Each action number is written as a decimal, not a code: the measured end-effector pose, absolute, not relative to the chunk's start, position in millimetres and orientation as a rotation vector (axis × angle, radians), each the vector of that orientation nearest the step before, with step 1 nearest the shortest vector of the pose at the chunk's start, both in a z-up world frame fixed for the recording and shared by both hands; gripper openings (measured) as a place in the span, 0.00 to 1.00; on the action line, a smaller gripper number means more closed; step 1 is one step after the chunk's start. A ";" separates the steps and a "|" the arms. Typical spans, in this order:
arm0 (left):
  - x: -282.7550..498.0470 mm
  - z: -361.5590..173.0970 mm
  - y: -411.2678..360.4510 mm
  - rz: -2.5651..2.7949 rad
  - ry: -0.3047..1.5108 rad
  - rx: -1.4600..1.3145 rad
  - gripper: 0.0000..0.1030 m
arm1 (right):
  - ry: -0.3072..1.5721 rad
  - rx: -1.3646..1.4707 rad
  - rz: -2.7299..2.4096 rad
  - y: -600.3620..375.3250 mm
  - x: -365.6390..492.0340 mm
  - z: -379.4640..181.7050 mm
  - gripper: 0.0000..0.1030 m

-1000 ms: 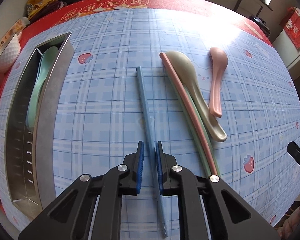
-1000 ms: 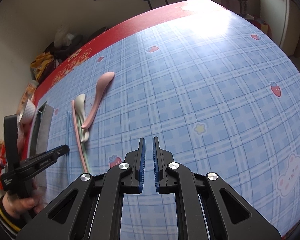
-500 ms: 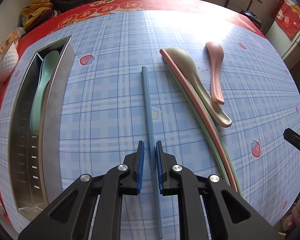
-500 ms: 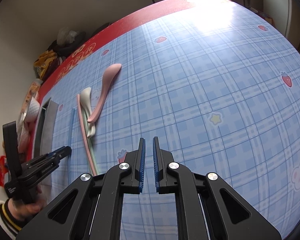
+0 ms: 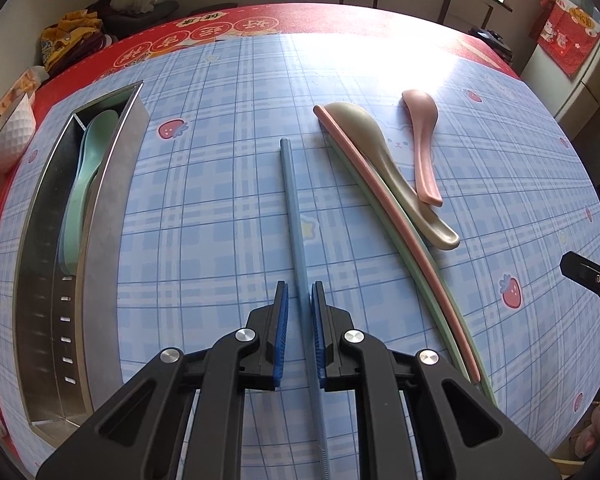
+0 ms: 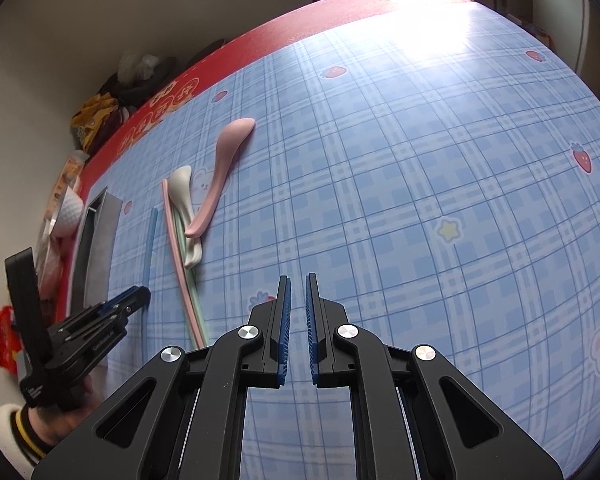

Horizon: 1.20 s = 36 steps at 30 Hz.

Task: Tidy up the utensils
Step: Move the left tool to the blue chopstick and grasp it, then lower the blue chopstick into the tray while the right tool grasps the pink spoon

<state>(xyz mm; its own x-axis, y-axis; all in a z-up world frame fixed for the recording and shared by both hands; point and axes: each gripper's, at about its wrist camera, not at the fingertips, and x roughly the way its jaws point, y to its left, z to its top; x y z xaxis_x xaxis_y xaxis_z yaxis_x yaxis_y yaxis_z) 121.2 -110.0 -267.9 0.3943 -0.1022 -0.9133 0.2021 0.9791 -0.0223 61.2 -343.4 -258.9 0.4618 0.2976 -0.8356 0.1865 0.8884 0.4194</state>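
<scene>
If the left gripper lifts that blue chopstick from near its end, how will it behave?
The blue chopstick looks thin, straight and rigid, so probably light and stiff. The left gripper straddles it toward the near end, so the long far part may droop or pivot. Smooth plastic might slip.

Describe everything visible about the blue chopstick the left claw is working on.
The blue chopstick is a slim, matte stick of plastic look, lying flat on the blue plaid tablecloth, pointing away from the camera. It sits alone, apart from the steel utensil holder to its left and the pink chopstick to its right. The left claw straddles its near part, pads on either side with slight gaps, so not yet pinched. Its near end is ribbed.
</scene>
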 end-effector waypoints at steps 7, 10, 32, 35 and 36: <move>117.4 -252.3 -97.4 -0.210 1.151 0.018 0.05 | 1.118 0.479 0.087 -334.2 65.9 -262.2 0.08; 112.2 -238.0 -92.3 -0.234 1.129 -0.012 0.05 | 1.118 0.477 0.097 -330.4 72.3 -261.8 0.08; 93.7 -166.9 27.6 -0.130 0.965 -0.160 0.05 | 1.054 0.362 0.100 -280.6 186.0 -269.9 0.38; 93.4 -165.9 40.7 -0.127 0.962 -0.162 0.05 | 1.069 0.360 0.072 -278.7 196.4 -277.5 0.38; 93.5 -165.8 45.1 -0.123 0.961 -0.167 0.05 | 1.074 0.354 0.068 -277.1 199.4 -279.0 0.37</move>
<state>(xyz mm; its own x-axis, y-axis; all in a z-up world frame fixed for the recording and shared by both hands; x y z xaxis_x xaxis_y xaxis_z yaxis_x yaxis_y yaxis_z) 93.5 45.1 -165.8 0.5672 -0.1783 -0.8040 0.0305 0.9802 -0.1959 199.4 -277.1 -279.0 0.4805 0.2252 -0.8476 0.1158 0.9417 0.3158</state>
